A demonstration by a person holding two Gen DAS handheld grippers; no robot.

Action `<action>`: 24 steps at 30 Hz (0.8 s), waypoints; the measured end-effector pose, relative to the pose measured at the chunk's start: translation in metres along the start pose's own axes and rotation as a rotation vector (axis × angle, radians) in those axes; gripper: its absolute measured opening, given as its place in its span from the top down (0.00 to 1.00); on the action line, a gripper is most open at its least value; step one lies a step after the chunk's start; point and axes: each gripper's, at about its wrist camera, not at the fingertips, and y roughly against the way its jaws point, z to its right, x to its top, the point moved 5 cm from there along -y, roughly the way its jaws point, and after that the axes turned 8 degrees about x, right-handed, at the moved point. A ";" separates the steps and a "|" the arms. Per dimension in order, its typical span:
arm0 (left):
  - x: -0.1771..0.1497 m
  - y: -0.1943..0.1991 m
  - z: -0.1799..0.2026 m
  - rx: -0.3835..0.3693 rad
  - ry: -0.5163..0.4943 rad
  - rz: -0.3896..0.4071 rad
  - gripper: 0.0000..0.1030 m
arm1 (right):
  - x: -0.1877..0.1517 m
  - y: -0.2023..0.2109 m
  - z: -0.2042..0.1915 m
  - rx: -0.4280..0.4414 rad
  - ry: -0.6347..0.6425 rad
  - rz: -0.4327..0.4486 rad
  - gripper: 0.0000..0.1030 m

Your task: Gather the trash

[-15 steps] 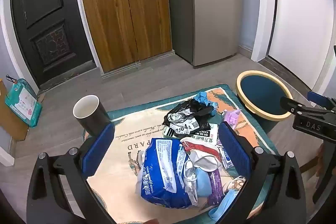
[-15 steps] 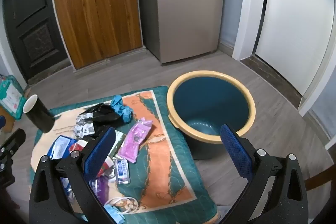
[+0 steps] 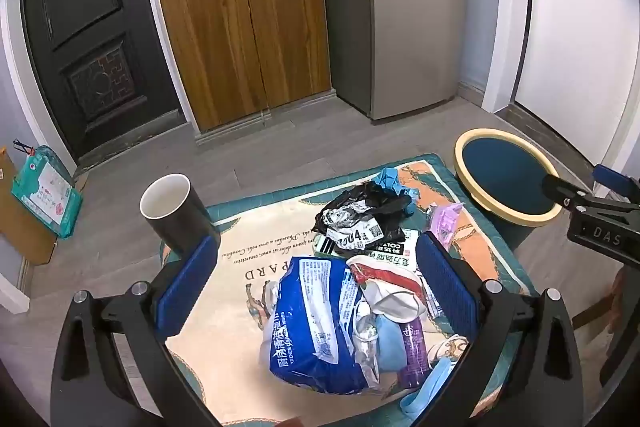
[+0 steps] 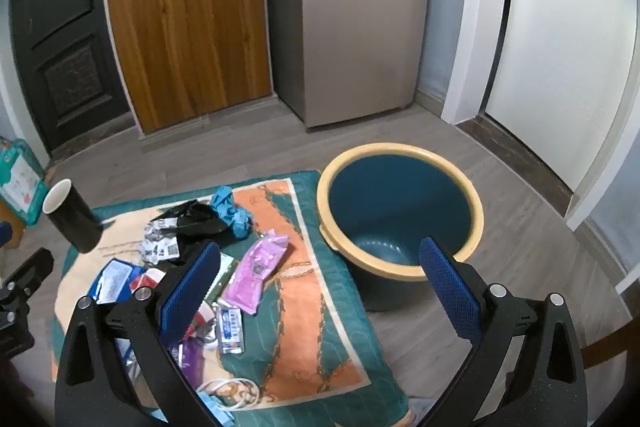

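Both tools, left [image 3: 316, 291] and right [image 4: 320, 291], gape empty; wrappers [image 3: 320, 323] litter the rug [image 4: 304, 307], bin [image 4: 400, 211] at two o'clock looks empty.

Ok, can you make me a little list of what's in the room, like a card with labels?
surface: patterned teal and orange cloth
bin: blue round bin with yellow rim, looks empty
trash: blue wipes packet, pink plastic pouch, crumpled black bag
cup: black paper cup, upright
left gripper: open
right gripper: open
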 end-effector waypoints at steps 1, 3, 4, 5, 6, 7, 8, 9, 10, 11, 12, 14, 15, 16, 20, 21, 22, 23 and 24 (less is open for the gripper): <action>0.000 0.000 0.001 0.001 0.001 -0.003 0.06 | 0.001 0.000 0.000 0.000 0.003 0.003 0.04; 0.000 0.000 0.003 0.003 0.000 -0.004 0.06 | 0.002 -0.001 0.000 0.003 0.001 0.003 0.04; -0.001 0.000 0.005 0.005 -0.003 -0.002 0.06 | 0.002 -0.003 0.001 0.004 -0.002 0.001 0.04; 0.000 0.000 -0.002 0.006 -0.001 -0.003 0.06 | -0.005 0.000 -0.008 -0.003 0.003 0.010 0.04; -0.001 -0.004 -0.002 0.006 -0.003 -0.008 0.06 | -0.005 0.001 -0.010 -0.004 0.006 0.013 0.04; -0.002 -0.005 -0.003 0.007 -0.005 -0.008 0.05 | -0.005 0.000 -0.009 -0.003 0.003 0.012 0.04; -0.002 -0.005 -0.002 0.009 -0.007 -0.009 0.06 | -0.004 0.000 -0.008 -0.001 0.001 0.011 0.04; -0.002 -0.005 -0.003 0.009 -0.006 -0.009 0.06 | -0.004 -0.001 -0.008 0.000 0.003 0.010 0.04; -0.002 -0.006 -0.003 0.009 -0.005 -0.010 0.06 | -0.003 -0.001 -0.008 0.000 0.006 0.010 0.04; -0.002 -0.006 -0.003 0.010 -0.004 -0.010 0.06 | -0.002 -0.002 -0.007 -0.001 0.008 0.010 0.04; -0.002 -0.007 -0.003 0.010 -0.003 -0.010 0.06 | -0.001 -0.003 -0.006 -0.001 0.010 0.011 0.04; -0.005 -0.008 -0.003 0.011 -0.001 -0.010 0.06 | 0.002 -0.004 -0.004 -0.001 0.014 0.009 0.04; -0.005 -0.008 -0.003 0.012 -0.001 -0.010 0.06 | 0.003 -0.006 -0.004 -0.001 0.015 0.008 0.04; -0.006 -0.008 -0.003 0.012 -0.003 -0.010 0.06 | -0.004 0.003 -0.008 -0.008 0.015 0.018 0.04; -0.005 -0.008 -0.003 0.012 -0.003 -0.006 0.06 | -0.002 0.001 -0.007 -0.011 0.010 0.015 0.04; -0.005 -0.008 -0.003 0.013 -0.006 -0.007 0.06 | -0.002 0.001 -0.007 -0.011 0.009 0.013 0.04; -0.006 -0.008 -0.003 0.014 -0.009 -0.008 0.06 | -0.002 0.000 -0.007 -0.009 0.009 0.010 0.04; -0.006 -0.009 -0.002 0.016 -0.012 -0.009 0.06 | -0.001 -0.001 -0.008 -0.009 0.010 0.008 0.04; -0.007 -0.009 -0.002 0.016 -0.014 -0.008 0.06 | -0.006 0.002 -0.005 -0.005 0.011 0.011 0.04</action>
